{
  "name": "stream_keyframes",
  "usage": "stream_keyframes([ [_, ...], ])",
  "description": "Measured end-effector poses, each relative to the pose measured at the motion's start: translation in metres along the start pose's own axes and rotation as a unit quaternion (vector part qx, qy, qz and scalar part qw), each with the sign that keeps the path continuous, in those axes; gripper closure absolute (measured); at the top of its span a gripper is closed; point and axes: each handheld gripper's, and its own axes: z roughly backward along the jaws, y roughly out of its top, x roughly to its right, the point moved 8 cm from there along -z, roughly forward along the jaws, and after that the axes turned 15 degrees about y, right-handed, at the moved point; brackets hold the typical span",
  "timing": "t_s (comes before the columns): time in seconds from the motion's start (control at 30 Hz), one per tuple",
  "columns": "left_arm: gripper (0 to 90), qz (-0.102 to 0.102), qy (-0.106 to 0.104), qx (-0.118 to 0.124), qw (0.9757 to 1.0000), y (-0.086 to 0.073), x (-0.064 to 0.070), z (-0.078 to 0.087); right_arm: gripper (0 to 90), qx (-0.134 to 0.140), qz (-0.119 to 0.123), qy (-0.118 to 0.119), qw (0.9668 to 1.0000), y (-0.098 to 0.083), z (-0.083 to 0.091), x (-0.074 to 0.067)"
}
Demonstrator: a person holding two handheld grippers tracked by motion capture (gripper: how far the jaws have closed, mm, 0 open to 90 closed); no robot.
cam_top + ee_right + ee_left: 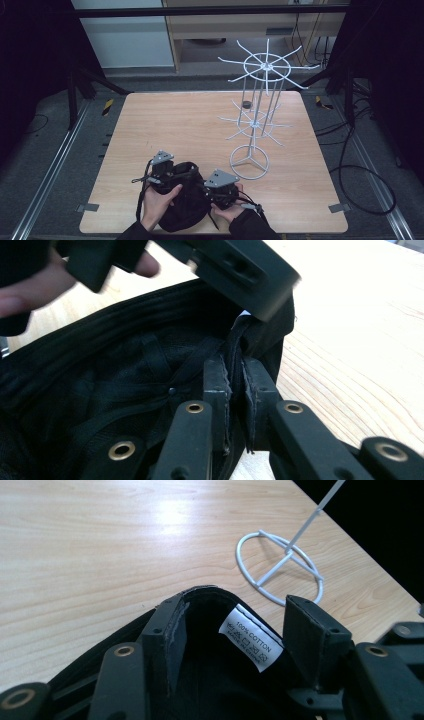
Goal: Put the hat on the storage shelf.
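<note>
The right gripper (235, 385) clamps its two black jaws on the rim of a black cap (182, 210), a fold of the fabric pinched between the pads (216, 382). The right hand (227, 209) holds that tool low at the near edge of the wooden table (150, 125), palm turned inward, the jaws pointing toward the other hand. Just beside it, the left gripper (235, 630) stands with its jaws wide apart: one pad lies against the cap's rim, the other is clear of it, and the cloth sits loose between them with its white care label (252, 642) facing up. The left hand (159, 197) cups its tool from below, fingers curled around the body. The cap rests upside down on the table between the two hands, its opening toward the grippers. Farther out, toward the right of the table, stands a white wire rack (257, 107) on a ring base, well apart from the cap.
</note>
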Motion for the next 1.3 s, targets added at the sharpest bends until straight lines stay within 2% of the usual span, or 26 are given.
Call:
stream_keyframes([
  [0.13, 43.1, -0.004, 0.008, -0.007, 0.9999, -0.003, 0.001, -0.003, 82.7, -0.008, 0.009, 0.008, 0.9999, -0.001, -0.004, -0.004],
  [0.3, 51.8, 0.001, 0.015, -0.008, 0.9998, -0.003, 0.0, -0.004, 82.8, -0.008, 0.009, 0.015, 0.9998, -0.002, -0.006, -0.006],
  [0.4, 60.7, 0.01, 0.004, -0.013, 0.9999, -0.004, 0.001, -0.005, 82.4, -0.009, 0.006, 0.021, 0.9997, -0.002, -0.008, -0.008],
  [0.43, 66.2, 0.009, -0.001, -0.014, 0.9999, -0.005, 0.001, -0.004, 82.1, -0.01, 0.005, 0.023, 0.9997, -0.003, -0.008, -0.008],
  [0.5, 70.7, 0.009, -0.001, -0.015, 0.9999, -0.005, 0.002, -0.004, 81.7, -0.009, 0.003, 0.028, 0.9996, -0.003, -0.009, -0.009],
  [0.53, 74.3, 0.007, -0.003, -0.019, 0.9998, -0.006, 0.003, -0.004, 80.8, -0.01, 0.005, 0.029, 0.9995, -0.003, -0.011, -0.01],
  [0.63, 77.5, 0.003, -0.002, -0.021, 0.9998, -0.006, 0.003, -0.004, 79.4, -0.012, 0.004, 0.03, 0.9995, -0.004, -0.012, -0.011],
  [0.73, 79.9, 0.003, 0.002, -0.019, 0.9998, -0.006, 0.001, -0.004, 70.9, -0.008, -0.003, 0.042, 0.9991, -0.003, -0.01, -0.013],
  [0.77, 80.3, 0.005, 0.001, -0.015, 0.9999, -0.004, -0.002, -0.002, 66.4, -0.004, -0.008, 0.045, 0.999, -0.002, -0.008, -0.014],
  [0.87, 80.7, 0.008, 0.002, -0.007, 0.9999, -0.001, -0.005, 0.003, 60.2, 0.008, -0.022, 0.06, 0.9979, -0.001, 0.0, -0.014],
  [1.0, 81.1, 0.012, -0.006, 0.003, 0.9999, 0.003, -0.006, 0.009, 55.9, 0.038, -0.036, 0.065, 0.9965, 0.001, 0.021, -0.009],
  [1.07, 81.4, 0.006, -0.008, 0.013, 0.9999, 0.007, -0.005, 0.015, 55.5, 0.057, -0.043, 0.06, 0.9956, 0.004, 0.033, -0.003],
  [1.1, 81.5, 0.006, -0.008, 0.013, 0.9999, 0.007, -0.005, 0.015, 55.5, 0.057, -0.043, 0.06, 0.9956, 0.004, 0.033, -0.003],
  [1.13, 81.6, 0.006, -0.009, 0.024, 0.9997, 0.011, -0.004, 0.019, 53.8, 0.078, -0.055, 0.054, 0.994, 0.008, 0.045, 0.005],
  [1.3, 81.9, 0.003, -0.018, 0.042, 0.999, 0.018, -0.002, 0.03, 52.1, 0.089, -0.059, 0.03, 0.9938, 0.011, 0.059, 0.018],
])
